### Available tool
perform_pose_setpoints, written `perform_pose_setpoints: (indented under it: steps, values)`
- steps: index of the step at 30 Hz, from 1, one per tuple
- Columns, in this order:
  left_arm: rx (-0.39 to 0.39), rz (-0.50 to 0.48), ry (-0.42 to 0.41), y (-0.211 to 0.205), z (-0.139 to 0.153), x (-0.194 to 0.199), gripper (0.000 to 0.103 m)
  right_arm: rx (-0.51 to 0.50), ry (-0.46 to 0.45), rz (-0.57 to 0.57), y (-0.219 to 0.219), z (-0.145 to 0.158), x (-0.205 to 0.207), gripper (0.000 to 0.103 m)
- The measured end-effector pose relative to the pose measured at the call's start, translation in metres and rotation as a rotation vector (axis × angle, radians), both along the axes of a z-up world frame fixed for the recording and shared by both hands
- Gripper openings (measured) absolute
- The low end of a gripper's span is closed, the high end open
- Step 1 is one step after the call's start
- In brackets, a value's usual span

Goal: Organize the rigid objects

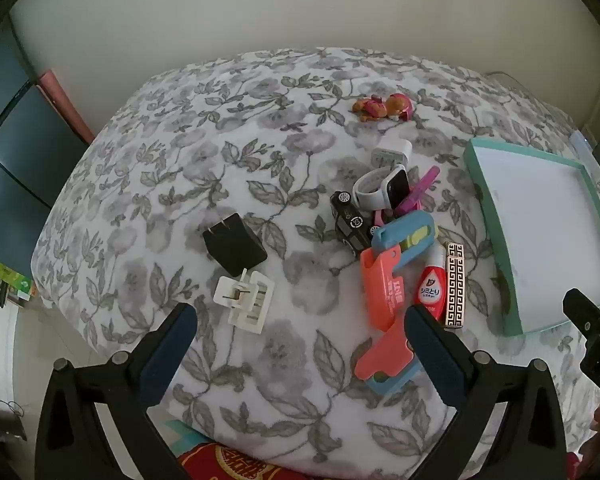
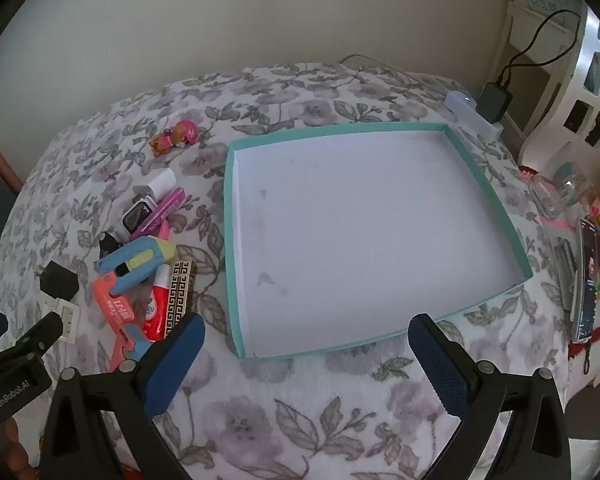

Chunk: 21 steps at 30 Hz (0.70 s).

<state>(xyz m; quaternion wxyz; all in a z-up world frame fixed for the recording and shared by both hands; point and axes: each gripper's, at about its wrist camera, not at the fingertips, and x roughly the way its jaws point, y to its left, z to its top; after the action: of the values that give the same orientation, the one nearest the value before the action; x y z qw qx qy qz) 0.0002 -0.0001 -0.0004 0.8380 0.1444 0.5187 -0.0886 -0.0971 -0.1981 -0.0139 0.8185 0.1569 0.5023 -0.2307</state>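
Left gripper [image 1: 300, 328] is hovering over the floral blanket [image 1: 260, 184], jaws spread wide, nothing between them; its right finger [image 1: 432, 344] is overlapping the coral plastic clip [image 1: 376, 292] in view, contact unclear. Right gripper [image 2: 306, 354] is likewise gaping wide and empty, pointing down at the near rim of the teal tray [image 2: 236, 240]. Just beyond the left gripper a white plug adapter [image 1: 244, 294] is lying touching a black charger [image 1: 234, 246]. Right of those, a clutter pile is sitting: red bottle [image 1: 430, 286], patterned bar [image 1: 455, 284], blue case [image 1: 406, 238], black toy car [image 1: 350, 222], white smartwatch [image 1: 382, 186], pink item [image 1: 420, 186], white cube charger [image 1: 390, 150]. Farther back, a toy pup figure [image 1: 382, 108] is lying alone. Tray is holding nothing.
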Motion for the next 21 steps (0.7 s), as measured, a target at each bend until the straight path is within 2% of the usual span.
perform_pose_setpoints:
  steps: [21]
  values:
    - [0.009,-0.001,-0.002,0.0067,-0.0060,-0.0026,0.103,-0.003,-0.002,-0.004,-0.0004,-0.0016,0.0004,0.103]
